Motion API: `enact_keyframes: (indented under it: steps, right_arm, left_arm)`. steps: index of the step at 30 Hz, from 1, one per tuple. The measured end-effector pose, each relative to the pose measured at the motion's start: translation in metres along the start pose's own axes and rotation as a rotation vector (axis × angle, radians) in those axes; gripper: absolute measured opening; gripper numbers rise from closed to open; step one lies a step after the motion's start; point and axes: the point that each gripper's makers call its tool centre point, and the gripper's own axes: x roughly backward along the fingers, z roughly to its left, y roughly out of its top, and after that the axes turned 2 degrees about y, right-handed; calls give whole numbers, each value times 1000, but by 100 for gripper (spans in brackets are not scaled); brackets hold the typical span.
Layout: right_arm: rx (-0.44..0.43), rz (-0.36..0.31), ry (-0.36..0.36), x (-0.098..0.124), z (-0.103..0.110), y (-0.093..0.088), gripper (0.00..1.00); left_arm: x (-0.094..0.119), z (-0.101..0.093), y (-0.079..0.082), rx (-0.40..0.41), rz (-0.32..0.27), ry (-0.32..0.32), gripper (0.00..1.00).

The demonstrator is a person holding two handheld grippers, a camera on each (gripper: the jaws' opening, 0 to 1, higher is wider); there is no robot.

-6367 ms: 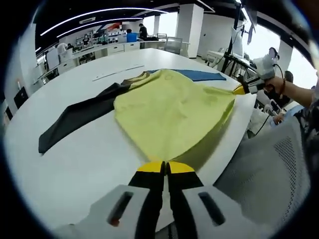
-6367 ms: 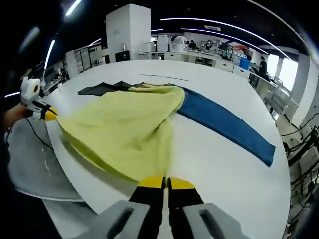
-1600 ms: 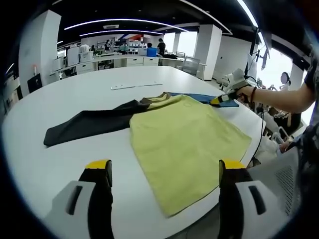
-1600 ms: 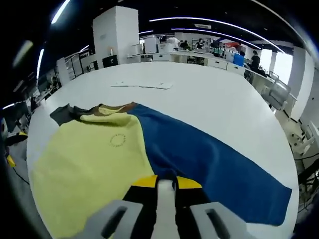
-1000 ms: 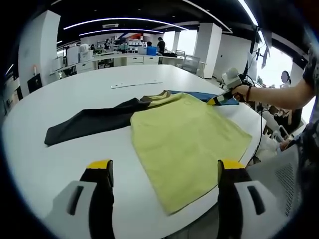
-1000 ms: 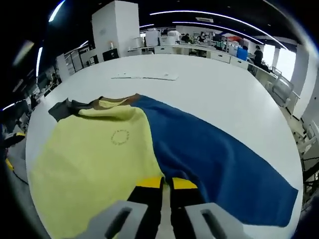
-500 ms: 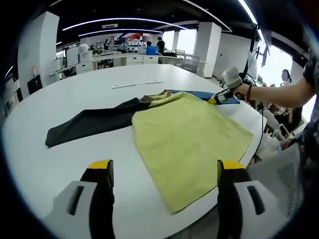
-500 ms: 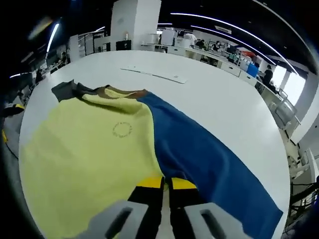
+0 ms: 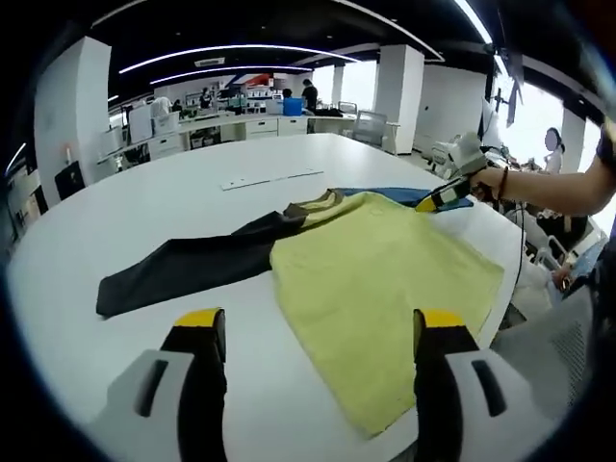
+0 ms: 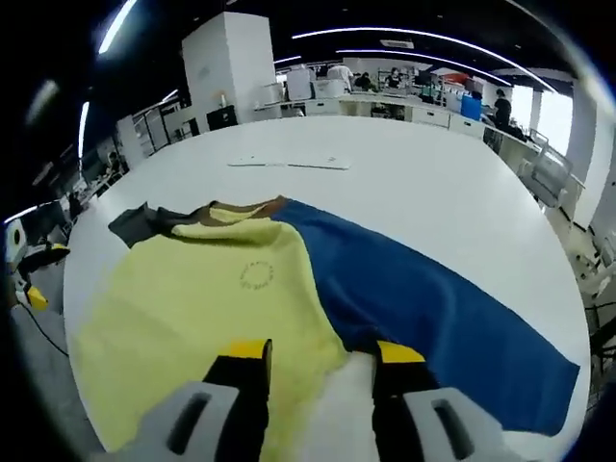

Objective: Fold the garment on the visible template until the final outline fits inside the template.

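The garment (image 9: 385, 265), soft and limp, lies flat on the white table (image 9: 115, 231), sleeves trailing toward nine and one o'clock, best pinched at hem corners; left gripper (image 9: 318, 332) and right gripper (image 10: 318, 361) both gape, holding nothing.

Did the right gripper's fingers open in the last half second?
Yes. The right gripper now stands with fingers apart over the yellow shirt body; before they were closed.

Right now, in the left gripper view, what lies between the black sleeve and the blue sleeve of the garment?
In the left gripper view, the yellow body of the garment lies flat on the white table between the black sleeve and the blue sleeve.
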Motion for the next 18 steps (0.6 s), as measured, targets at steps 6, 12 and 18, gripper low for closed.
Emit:
enact_keyframes:
  steps: [6,12,18]
  right_arm:
    - [36,-74,42,17,15,15,67]
    - [93,-101,84,33,30,22,78]
    - [86,-120,104,47,34,25,86]
  left_arm:
    - [-26,15,19,-20,-29,11,64]
    - [-49,30,36,-57,-58,20,57]
    - [-72,46,45,-75,-67,34,49]
